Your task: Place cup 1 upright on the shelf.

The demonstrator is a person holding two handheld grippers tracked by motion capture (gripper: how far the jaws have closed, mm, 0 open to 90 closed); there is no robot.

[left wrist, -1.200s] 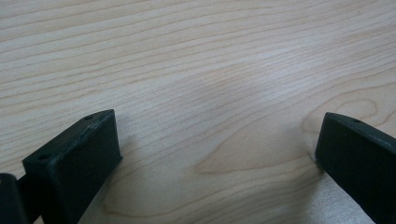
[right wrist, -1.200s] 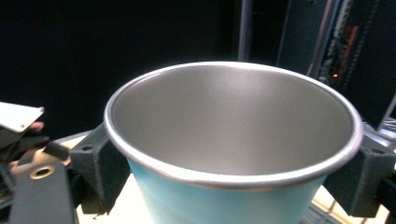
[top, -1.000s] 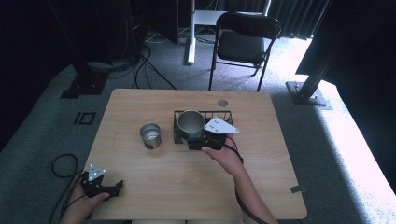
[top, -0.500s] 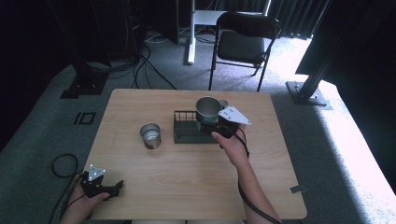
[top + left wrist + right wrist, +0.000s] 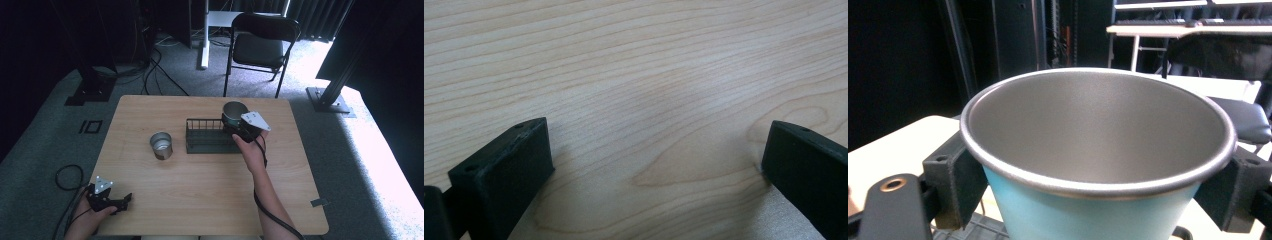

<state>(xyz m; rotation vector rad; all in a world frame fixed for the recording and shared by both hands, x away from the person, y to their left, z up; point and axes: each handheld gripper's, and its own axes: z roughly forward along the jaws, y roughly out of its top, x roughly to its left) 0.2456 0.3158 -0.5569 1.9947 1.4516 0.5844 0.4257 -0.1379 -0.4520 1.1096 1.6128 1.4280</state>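
Cup (image 5: 234,113) in the right claw (image 5: 239,126): the jaws pinch it from both sides just under its rim, and it is held upright above the right end of the rack (image 5: 205,137), clear of the tabletop (image 5: 200,200). In the right gripper view the cup (image 5: 1098,155) has a pale blue outside and a dull grey metal inside, and a black jaw presses against each side of its wall; a corner of the rack's wire grid (image 5: 968,227) lies below it at the bottom left. The rack is a low black wire basket near the middle of the tabletop, toward the far edge. A second cup (image 5: 161,145), metal and open end up, stands on the wood just left of the rack, apart from it. The right hand (image 5: 250,150) reaches in from the near edge with the forearm across the tabletop. The left claw (image 5: 120,200) sits at the near left corner of the tabletop, well apart from the cups and the rack, held by the left hand (image 5: 92,217). In the left gripper view its jaws are spread wide with bare wood (image 5: 649,100) between them, and nothing is gripped. A black chair (image 5: 262,45) stands on the floor beyond the far edge.
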